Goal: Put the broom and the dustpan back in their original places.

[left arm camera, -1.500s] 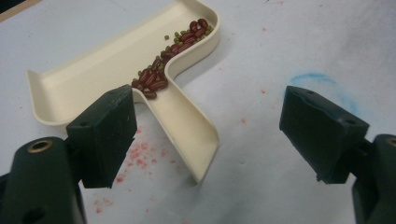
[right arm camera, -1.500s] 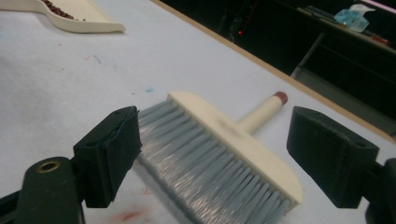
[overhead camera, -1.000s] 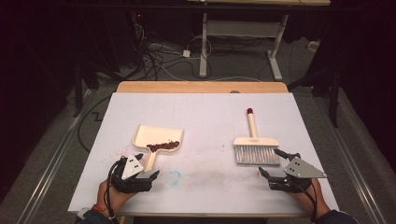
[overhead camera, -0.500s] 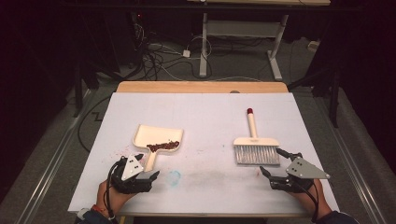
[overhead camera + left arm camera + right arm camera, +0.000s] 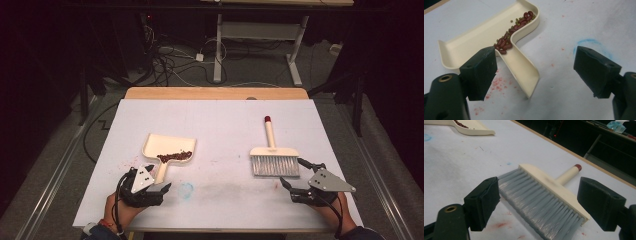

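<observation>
We take the table [image 5: 215, 125] as our landmark and work down from it. The dustpan [image 5: 167, 147] lies flat on the table's left half, its handle pointing toward the near edge, and the brush [image 5: 272, 155] lies flat on the right half, bristles toward the near edge and handle away. The left gripper [image 5: 161, 190] sits just behind the dustpan handle, jaws spread wide and holding nothing; in the left gripper view the handle [image 5: 521, 72] lies between the jaws but nearer one of them. The right gripper [image 5: 295, 177] waits just short of the brush's bristles, likewise released and empty. The beans [image 5: 512, 31], red with a few small green ones, are heaped against the pan's back wall where the handle begins. We judge the main risk to lie there: an off-centre pinch on the handle could twist or tip the pan and roll the beans back onto the table. We judge a second risk at the brush: closing on the soft bristles [image 5: 541, 202] rather than the stiff back would give a slack hold, and the brush could pivot or drop.
</observation>
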The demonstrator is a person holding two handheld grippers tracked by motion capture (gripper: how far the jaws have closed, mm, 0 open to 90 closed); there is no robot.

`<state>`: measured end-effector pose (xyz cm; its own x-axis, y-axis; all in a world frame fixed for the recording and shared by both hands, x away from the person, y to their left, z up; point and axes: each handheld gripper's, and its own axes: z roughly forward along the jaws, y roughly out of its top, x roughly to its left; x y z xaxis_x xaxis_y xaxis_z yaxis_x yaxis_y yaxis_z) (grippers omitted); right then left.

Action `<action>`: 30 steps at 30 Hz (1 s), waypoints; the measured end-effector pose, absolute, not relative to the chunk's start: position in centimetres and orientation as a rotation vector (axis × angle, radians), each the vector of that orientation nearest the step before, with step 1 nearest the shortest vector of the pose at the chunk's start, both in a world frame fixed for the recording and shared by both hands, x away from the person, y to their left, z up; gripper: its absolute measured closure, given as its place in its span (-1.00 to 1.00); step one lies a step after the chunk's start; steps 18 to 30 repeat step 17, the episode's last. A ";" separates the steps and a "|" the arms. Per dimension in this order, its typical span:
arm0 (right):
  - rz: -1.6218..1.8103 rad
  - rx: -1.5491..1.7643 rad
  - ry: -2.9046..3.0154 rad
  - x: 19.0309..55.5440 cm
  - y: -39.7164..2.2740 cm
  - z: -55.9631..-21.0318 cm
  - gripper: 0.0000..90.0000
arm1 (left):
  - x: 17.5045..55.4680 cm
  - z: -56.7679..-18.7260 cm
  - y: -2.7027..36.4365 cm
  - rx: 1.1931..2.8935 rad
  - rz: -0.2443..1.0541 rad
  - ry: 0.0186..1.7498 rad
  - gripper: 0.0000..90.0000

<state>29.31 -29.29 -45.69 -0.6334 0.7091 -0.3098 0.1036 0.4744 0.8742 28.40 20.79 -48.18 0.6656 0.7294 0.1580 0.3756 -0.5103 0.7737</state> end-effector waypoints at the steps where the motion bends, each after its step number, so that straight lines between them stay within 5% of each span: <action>1: 1.152 0.671 2.047 29.3 -29.3 -45.7 -0.59 | 28.4 -48.2 20.8 2.145 0.617 0.850 -0.58; 30: 1.141 0.668 2.060 29.3 -29.3 -45.8 -0.59 | 28.7 -48.1 20.7 2.148 0.620 0.859 -0.58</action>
